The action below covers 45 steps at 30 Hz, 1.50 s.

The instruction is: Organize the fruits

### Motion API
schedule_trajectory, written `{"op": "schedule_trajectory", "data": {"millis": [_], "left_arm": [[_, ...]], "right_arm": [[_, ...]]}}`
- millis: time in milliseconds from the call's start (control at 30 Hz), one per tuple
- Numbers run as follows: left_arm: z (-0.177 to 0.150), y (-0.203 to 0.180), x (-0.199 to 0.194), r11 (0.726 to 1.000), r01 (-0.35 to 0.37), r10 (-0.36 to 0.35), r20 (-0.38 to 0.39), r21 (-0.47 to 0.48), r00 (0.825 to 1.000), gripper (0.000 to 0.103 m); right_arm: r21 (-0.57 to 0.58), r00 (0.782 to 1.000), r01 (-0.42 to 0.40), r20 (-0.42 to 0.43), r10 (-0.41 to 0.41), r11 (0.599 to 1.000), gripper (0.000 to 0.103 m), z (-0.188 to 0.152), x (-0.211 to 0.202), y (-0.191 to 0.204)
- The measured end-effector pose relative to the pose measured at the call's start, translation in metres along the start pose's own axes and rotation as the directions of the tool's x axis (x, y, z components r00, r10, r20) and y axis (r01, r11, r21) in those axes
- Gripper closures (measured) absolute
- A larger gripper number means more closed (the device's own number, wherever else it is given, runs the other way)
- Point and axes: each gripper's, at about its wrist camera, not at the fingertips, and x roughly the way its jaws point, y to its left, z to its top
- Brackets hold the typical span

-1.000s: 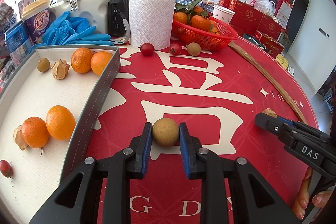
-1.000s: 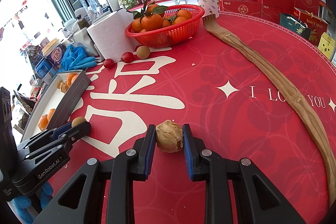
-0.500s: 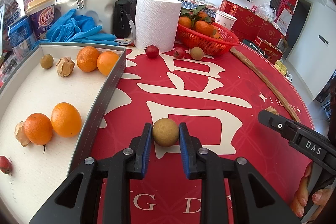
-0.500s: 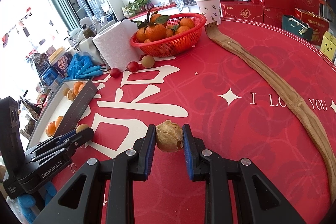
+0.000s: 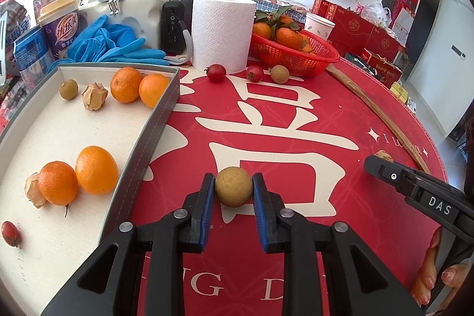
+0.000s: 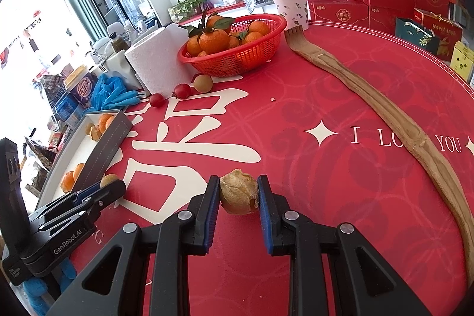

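My left gripper [image 5: 233, 190] is shut on a round tan longan [image 5: 233, 190], held above the red tablecloth just right of the grey tray [image 5: 154, 123]. The tray holds several oranges [image 5: 96, 170], a longan [image 5: 68, 89], husked physalis [image 5: 94, 96] and a red fruit [image 5: 10, 233]. My right gripper [image 6: 238, 194] is shut on a papery husked physalis [image 6: 238, 195] above the cloth. The left gripper also shows in the right wrist view [image 6: 111, 190]; the right gripper shows at the right of the left wrist view [image 5: 382, 159].
A red basket [image 5: 296, 55] of mandarins, a paper towel roll [image 5: 220, 31], two red fruits [image 5: 216, 72] and a longan [image 5: 279, 74] stand at the back. Blue gloves [image 5: 112, 42], cups and boxes crowd the far left. A wooden back scratcher [image 6: 394, 120] lies on the right.
Both grippers have risen and moved forward a little with their fruit still held. The tray and fruit on the table have not moved.
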Motion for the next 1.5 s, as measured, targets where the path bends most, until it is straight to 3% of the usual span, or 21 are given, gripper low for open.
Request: {"op": "schedule_trajectory", "data": {"millis": [367,667,933,1067,1267,1500], "left_arm": [[0.000,0.000,0.000,1.000,-0.004,0.004,0.002,0.000,1.000,0.076],[0.005,0.002,-0.021,1.000,0.019,-0.019,0.061,-0.004,0.998,0.076],[0.009,0.034,-0.054,0.997,0.001,0.010,0.143,-0.078,0.990,0.075],[0.010,0.061,-0.065,0.989,-0.010,0.036,0.170,-0.148,0.985,0.075],[0.008,0.108,-0.083,0.962,-0.076,0.135,0.215,-0.264,0.967,0.075],[-0.004,0.159,-0.081,0.904,-0.087,0.165,0.154,-0.418,0.974,0.076]], "right_arm": [[0.010,1.000,0.010,-0.009,-0.010,1.000,0.077,-0.001,0.003,-0.004],[0.018,1.000,0.014,0.007,-0.014,1.000,0.077,-0.003,0.002,-0.004],[-0.018,0.998,0.070,-0.010,-0.070,0.997,0.077,-0.003,0.005,0.014],[-0.046,0.998,0.052,-0.034,-0.054,0.998,0.077,0.001,0.012,0.039],[-0.145,0.999,-0.011,-0.038,0.005,0.989,0.077,0.013,0.018,0.102],[-0.258,0.994,-0.099,-0.070,0.083,0.961,0.077,0.017,0.033,0.183]]}}
